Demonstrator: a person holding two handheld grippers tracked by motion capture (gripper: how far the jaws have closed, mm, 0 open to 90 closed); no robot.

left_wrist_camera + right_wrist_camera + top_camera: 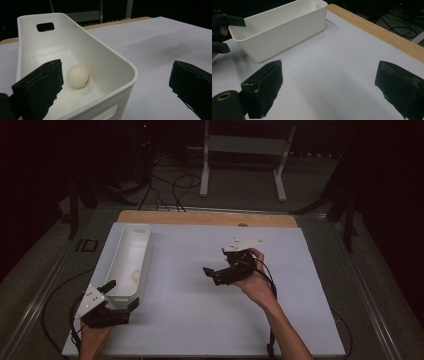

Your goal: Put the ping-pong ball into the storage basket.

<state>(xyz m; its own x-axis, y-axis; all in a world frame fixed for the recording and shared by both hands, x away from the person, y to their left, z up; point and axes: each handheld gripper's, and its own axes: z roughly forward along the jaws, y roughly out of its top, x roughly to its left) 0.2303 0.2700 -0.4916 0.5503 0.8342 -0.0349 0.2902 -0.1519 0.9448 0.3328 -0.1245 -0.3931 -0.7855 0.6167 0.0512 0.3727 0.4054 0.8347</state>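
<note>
While both tongs gape empty, ball (78,76) print unreadable, bin (110,62) near end cut off

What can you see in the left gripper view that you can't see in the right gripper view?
The left gripper view looks down into the white bin and finds a small white ball lying on its floor near the close end. It also catches the handle slot in the far end wall.

The right gripper view sees the bin from outside, so its inside is hidden. It adds the left gripper at the bin's near end and cables on the floor.

Both views share the bin, the white table top with its wooden edge, and open black jaws.
</note>
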